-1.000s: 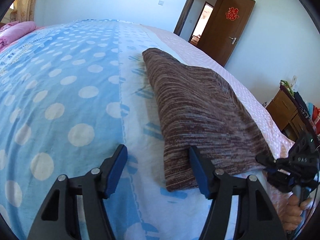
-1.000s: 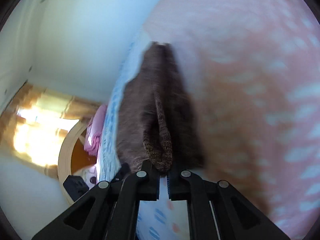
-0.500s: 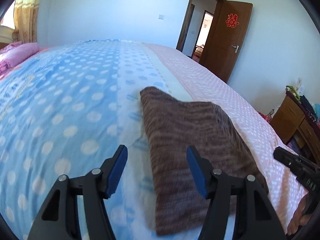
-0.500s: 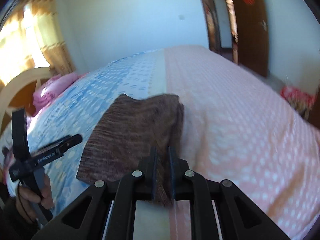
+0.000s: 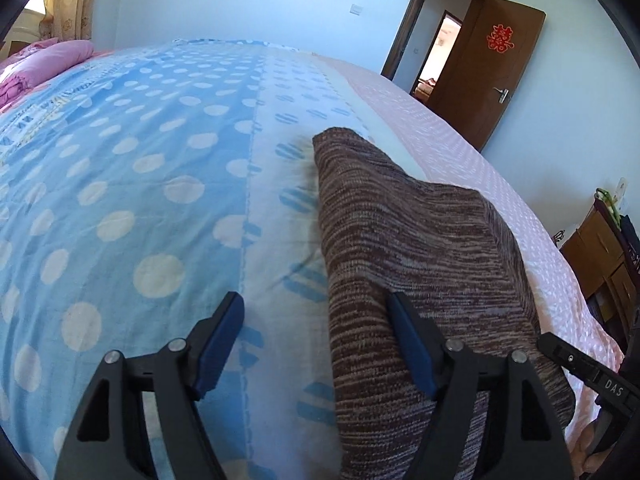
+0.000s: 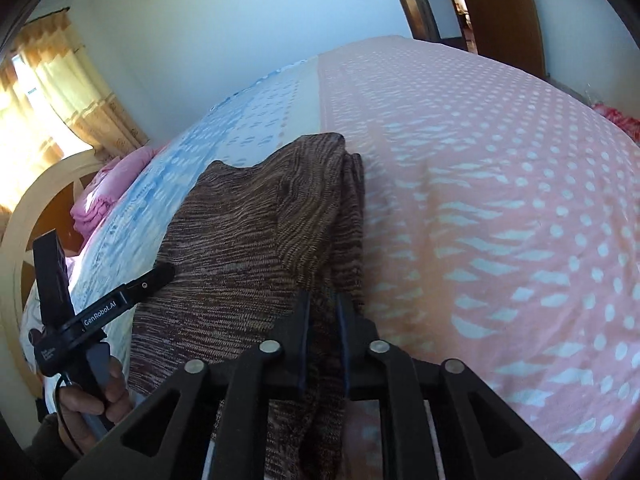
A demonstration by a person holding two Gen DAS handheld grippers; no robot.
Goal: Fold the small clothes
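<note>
Right tool (image 6: 322, 316) is pressed together on the near right edge of the brown knit garment (image 6: 248, 248), pinching a bunched fold of it, while our left tool (image 5: 316, 332) hovers spread wide over the garment's near left edge, one finger above the knit, the other above the blue dotted bedcover (image 5: 120, 184), gripping nothing. The garment lies on the bed, straddling the seam between the blue and pink halves. Its long axis runs away from us toward the far wall, narrowing to a far corner (image 5: 332, 136). We judge the left tool nearer the free edge; the next fold likely turns on closing it there.
</note>
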